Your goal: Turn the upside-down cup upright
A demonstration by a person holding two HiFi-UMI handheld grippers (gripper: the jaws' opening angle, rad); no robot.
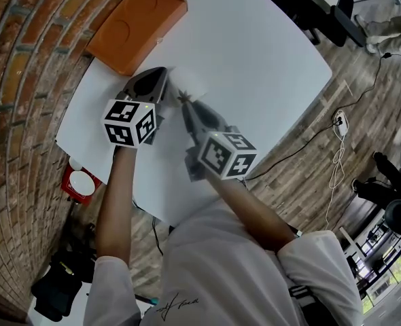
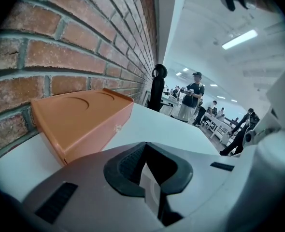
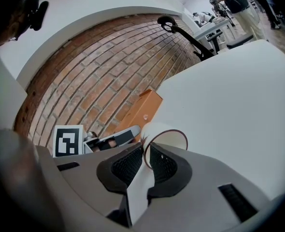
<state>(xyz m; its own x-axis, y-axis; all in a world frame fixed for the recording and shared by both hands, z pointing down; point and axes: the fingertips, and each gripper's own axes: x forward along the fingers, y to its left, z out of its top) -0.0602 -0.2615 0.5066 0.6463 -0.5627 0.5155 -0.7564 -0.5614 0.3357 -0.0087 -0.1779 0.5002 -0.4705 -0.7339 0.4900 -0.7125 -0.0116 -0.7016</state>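
Observation:
A white paper cup [image 3: 164, 138] with a dark rim lies tilted above the white table [image 1: 255, 46], its mouth turned toward the right gripper's camera. My right gripper [image 3: 146, 150] is shut on the cup's rim, with one jaw inside the mouth and one outside. In the head view the cup [image 1: 189, 83] barely stands out from the table, just past the right gripper [image 1: 185, 100]. My left gripper [image 1: 161, 71] sits close on the cup's left, its jaws closed to a point and holding nothing. The left gripper view shows its jaws [image 2: 145, 146] meeting and no cup.
An orange box [image 1: 138, 24] lies at the table's far left corner against the brick wall [image 1: 24, 80], just beyond the left gripper. A red object [image 1: 81, 182] and cables with a power strip [image 1: 340, 122] are on the floor. People stand far back [image 2: 191, 100].

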